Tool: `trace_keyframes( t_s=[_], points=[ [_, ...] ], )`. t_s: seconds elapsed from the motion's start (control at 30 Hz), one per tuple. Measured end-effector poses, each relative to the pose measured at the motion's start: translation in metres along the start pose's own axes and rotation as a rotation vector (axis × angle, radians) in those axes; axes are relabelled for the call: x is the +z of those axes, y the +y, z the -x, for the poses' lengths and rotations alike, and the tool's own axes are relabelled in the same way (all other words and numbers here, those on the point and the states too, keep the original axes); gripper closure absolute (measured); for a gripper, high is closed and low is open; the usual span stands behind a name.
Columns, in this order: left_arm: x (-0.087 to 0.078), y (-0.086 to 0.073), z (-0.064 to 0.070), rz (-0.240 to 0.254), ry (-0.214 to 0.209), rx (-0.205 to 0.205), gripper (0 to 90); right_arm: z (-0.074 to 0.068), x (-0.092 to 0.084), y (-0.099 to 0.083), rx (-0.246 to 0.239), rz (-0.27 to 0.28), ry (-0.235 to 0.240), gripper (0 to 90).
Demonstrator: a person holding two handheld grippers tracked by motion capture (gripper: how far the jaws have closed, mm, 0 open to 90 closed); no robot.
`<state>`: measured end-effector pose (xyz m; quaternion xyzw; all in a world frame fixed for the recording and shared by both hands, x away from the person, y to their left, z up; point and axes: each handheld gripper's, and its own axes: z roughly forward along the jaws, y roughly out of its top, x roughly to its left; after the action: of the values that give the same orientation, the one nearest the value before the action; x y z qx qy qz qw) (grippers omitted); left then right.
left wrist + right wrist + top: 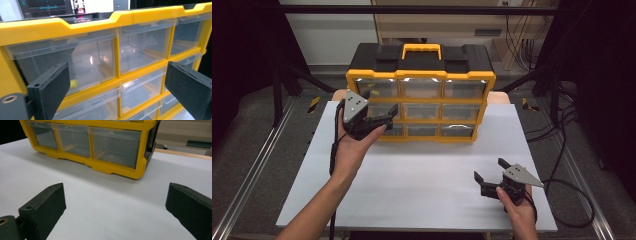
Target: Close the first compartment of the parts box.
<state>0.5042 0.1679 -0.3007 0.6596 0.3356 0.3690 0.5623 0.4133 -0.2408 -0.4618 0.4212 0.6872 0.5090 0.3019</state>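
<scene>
A yellow and black drawer cabinet (419,75) with a yellow handle stands at the back middle of the white table (422,185). It has three rows of three clear drawers, all pushed in. My left gripper (379,106) is held up close in front of the left column, open and holding nothing. In the left gripper view its jaws stand wide apart before the cabinet (75,27), and a small yellow item (73,83) shows inside the top left drawer (75,60). My right gripper (491,169) rests open low at the table's front right, facing the cabinet (115,170) over bare table (105,207).
Black cables (562,185) lie on the floor to the right of the table. Metal rails (257,165) run along both sides. Black frame posts (277,90) stand at the back left and right. A wooden counter (437,20) is behind the cabinet.
</scene>
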Motion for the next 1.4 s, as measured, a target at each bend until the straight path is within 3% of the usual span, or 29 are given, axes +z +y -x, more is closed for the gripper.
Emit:
trace_keyframes(
  t_s=[0.37, 0.6, 1.4],
  points=[
    [-0.0012, 0.0027, 0.0032, 0.02, -0.022, -0.019, 3.7, -0.0002, 0.0002, 0.0, -0.001, 0.0, 0.001, 3.4],
    [-0.0006, 0.0039, 0.0039, 0.031, -0.028, -0.005, 3.4, -0.001, 0.0, 0.0004, -0.002, 0.002, 0.004, 3.4],
    [-0.0031, 0.0046, 0.0096, 0.048, -0.035, -0.013, 2.3, -0.0012, 0.0001, -0.0002, -0.007, -0.006, 0.004, 3.3]
  ],
)
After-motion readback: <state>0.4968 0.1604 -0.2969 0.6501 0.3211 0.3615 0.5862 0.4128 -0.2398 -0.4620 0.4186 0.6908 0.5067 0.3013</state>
